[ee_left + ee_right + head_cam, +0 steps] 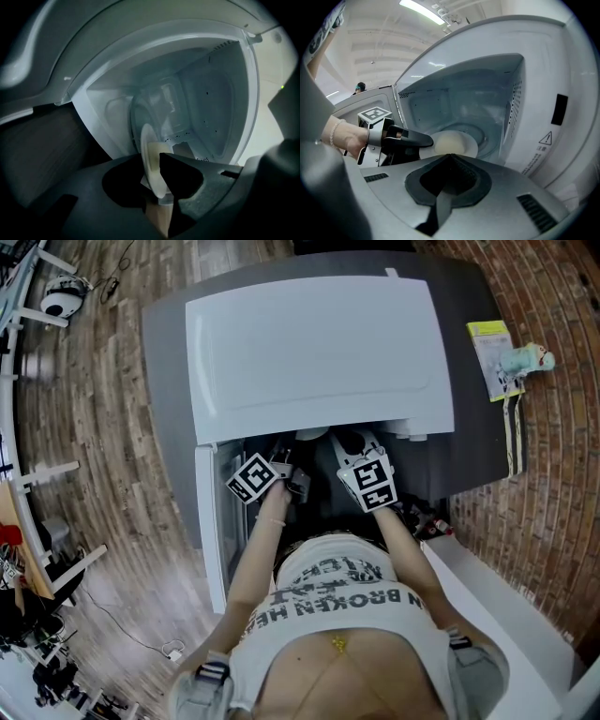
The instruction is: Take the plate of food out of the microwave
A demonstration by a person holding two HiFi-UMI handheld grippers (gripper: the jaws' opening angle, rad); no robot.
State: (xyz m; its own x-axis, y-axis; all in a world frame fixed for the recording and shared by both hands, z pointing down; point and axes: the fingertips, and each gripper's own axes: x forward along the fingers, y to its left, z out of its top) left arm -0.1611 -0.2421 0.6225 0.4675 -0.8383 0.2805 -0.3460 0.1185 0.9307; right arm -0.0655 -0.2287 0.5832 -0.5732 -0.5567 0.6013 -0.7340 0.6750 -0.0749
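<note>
Inside the microwave (319,352), on its turntable (486,135), the plate of food (469,146) lies flat just ahead of me. My left gripper (151,171) is nearer: its jaws stand open around the plate's left rim, apparently not pressing yet. My right gripper (449,157) is closed and empty, near the front edge.

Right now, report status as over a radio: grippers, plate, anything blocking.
Left gripper open, jaws around plate rim. Right gripper shut, empty. Plate with food inside microwave. Door open, nothing in the way.

A yellow-edged leaflet (491,352) lies at the grey table's (167,343) right edge, a small pale toy (528,359) just beside it.
</note>
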